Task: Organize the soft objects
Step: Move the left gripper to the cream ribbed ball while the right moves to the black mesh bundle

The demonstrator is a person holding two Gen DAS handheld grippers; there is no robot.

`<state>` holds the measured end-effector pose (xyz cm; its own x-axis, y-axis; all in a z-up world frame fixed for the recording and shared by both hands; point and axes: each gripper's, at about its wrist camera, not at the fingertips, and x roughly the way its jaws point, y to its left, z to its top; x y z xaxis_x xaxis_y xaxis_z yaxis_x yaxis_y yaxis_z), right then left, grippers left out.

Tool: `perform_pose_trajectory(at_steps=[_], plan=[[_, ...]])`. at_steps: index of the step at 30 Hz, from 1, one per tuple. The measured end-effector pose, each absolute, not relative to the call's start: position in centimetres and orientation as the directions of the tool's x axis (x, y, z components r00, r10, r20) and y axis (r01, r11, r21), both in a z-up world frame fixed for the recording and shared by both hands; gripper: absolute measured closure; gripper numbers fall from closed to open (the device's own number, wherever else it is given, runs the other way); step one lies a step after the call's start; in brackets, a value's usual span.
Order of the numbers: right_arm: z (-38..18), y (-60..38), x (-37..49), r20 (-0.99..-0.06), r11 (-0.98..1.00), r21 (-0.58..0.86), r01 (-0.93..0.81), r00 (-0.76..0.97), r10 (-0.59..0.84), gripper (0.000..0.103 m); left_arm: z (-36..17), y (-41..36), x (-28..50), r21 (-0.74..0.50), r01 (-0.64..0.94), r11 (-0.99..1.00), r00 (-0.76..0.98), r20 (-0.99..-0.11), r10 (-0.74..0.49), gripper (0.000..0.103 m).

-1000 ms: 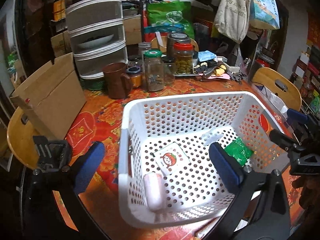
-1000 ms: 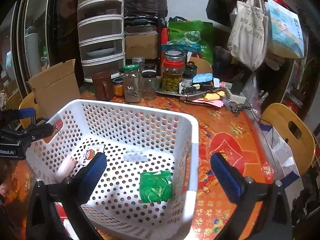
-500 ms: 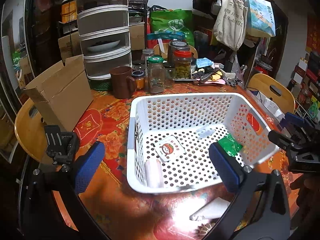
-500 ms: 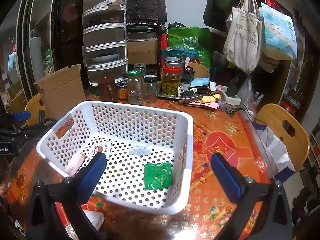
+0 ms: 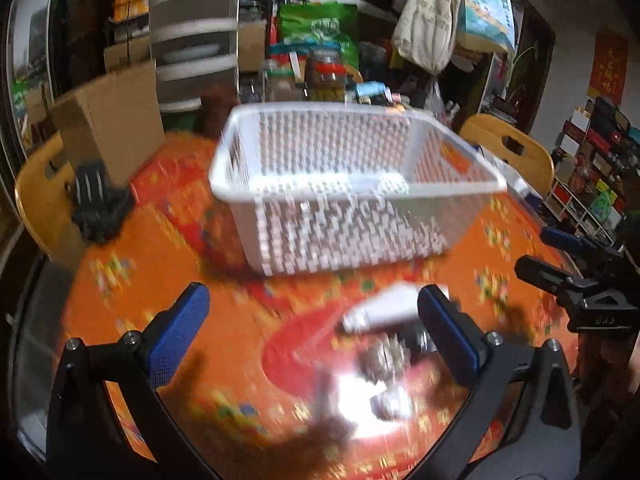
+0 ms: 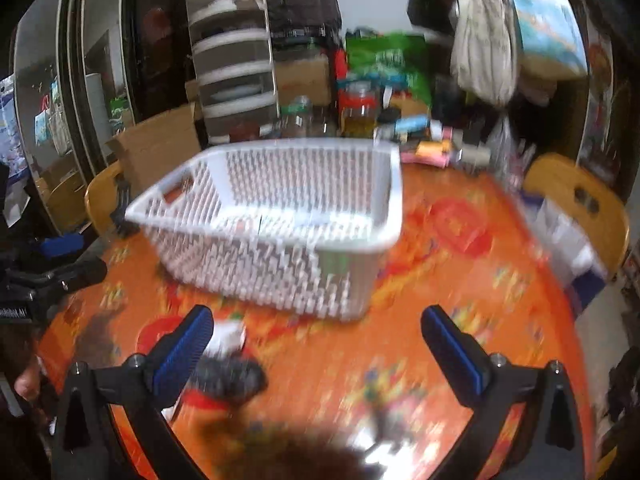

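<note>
A white perforated laundry basket (image 5: pixel 352 184) stands on the worktop (image 5: pixel 208 288), covered in an orange-red patterned cloth, beyond both grippers. Blurred small items, one white (image 5: pixel 380 312), lie just before the left gripper (image 5: pixel 316 332), its jaws spread wide and empty. The right gripper (image 6: pixel 320 344) is likewise released. Glass jars (image 6: pixel 356 108) crowd the far edge.

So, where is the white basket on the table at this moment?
The white basket stands on the orange tablecloth beyond both open grippers, in front of the jars. It appears centre in the left wrist view, left of centre in the right wrist view, with the cardboard box at its left.
</note>
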<state>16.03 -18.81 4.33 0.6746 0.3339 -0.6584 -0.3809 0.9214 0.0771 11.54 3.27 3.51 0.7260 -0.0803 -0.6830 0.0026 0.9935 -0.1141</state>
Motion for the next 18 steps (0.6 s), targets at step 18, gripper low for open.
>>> perform_pose_trajectory(at_steps=[18], plan=[[-2.1, -17.0, 12.3, -0.7, 0.899, 0.143, -0.414, 0.6, 0.388, 0.0, -4.2, -0.9, 11.7, -0.092, 0.058, 0.994, 0.648, -0.754, -0.108, 0.001]])
